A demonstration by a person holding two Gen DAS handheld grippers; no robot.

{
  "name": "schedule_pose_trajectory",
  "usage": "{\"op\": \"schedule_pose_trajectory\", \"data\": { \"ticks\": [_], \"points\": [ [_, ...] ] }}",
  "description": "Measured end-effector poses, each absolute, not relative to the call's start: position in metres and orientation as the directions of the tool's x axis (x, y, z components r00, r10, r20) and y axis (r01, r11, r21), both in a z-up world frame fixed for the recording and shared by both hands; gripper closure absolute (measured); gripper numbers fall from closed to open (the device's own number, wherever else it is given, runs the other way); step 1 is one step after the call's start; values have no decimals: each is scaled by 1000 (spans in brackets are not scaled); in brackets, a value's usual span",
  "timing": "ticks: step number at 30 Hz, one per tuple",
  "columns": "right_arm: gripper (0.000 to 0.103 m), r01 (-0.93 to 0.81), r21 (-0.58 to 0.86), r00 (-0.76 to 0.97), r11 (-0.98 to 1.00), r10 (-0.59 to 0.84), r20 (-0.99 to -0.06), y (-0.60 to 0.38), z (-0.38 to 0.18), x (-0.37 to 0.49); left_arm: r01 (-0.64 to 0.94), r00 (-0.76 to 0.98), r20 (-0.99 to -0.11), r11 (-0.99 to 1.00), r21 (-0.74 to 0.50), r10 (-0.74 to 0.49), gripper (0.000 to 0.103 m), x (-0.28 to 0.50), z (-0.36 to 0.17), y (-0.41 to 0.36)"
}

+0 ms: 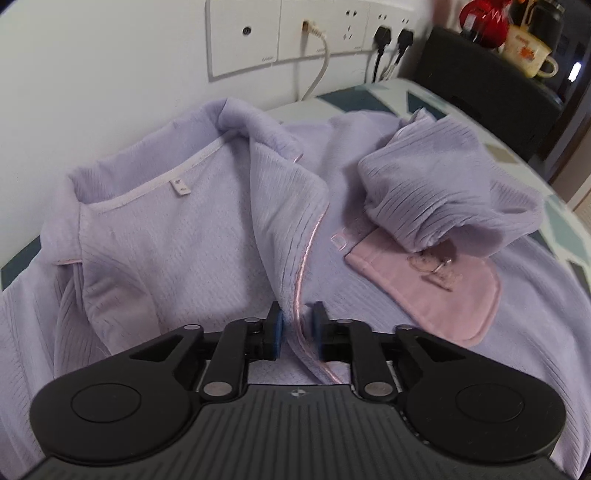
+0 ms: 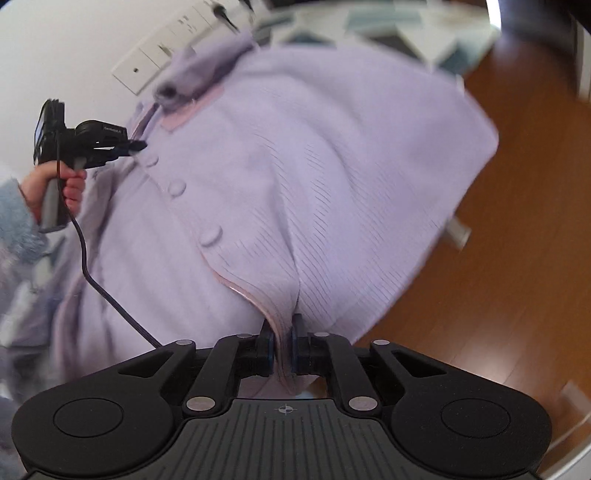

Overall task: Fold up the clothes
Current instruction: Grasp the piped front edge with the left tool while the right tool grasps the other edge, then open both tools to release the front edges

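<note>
Only the left wrist view shows the lilac pyjama top (image 1: 207, 236) spread on the patterned table (image 1: 554, 206), its collar at 11 o'clock, a bunched sleeve (image 1: 443, 184) on the pink pocket (image 1: 436, 291) at 2 o'clock, wall sockets (image 1: 295, 33) at 12 and a mug (image 1: 524, 51) at 1. There the left gripper (image 1: 298, 332) has its blue pads drawn narrow around the pink-piped front edge. The right wrist view alone shows a hand (image 2: 59, 188) at 9 o'clock gripping that gripper's handle level, nose on the button placket, three buttons (image 2: 176, 187) running towards 6, the wooden floor (image 2: 517, 221) at 3, and the right gripper (image 2: 282, 349) pinching the top's lower edge tight.
</note>
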State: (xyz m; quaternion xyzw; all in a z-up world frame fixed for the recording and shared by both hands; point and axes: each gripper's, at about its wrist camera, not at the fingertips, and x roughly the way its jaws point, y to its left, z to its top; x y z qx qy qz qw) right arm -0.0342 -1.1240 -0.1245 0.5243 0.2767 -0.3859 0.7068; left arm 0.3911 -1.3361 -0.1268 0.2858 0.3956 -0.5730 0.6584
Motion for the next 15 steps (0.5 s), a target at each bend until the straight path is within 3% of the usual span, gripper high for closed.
{"op": "schedule_pose_trajectory", "data": {
  "ticks": [2, 4, 10, 15],
  "points": [
    [77, 820, 569, 565, 64, -256, -784, -1135, -125, -47, 982, 68, -850, 184, -34, -523, 61, 387, -126, -1337],
    [52, 809, 588, 550, -13, -340, -763, -1141, -122, -67, 984, 100, -841, 181, 3, -532, 55, 385, -121, -1334],
    [47, 724, 653, 446, -224, -570, -690, -1159, -112, -127, 981, 103, -798, 192, -16, -593, 55, 375, -95, -1310],
    [48, 737, 632, 349, -239, -667, -659, -1192, -104, -146, 986, 44, -797, 153, -61, -603, 55, 349, -85, -1299]
  ]
}}
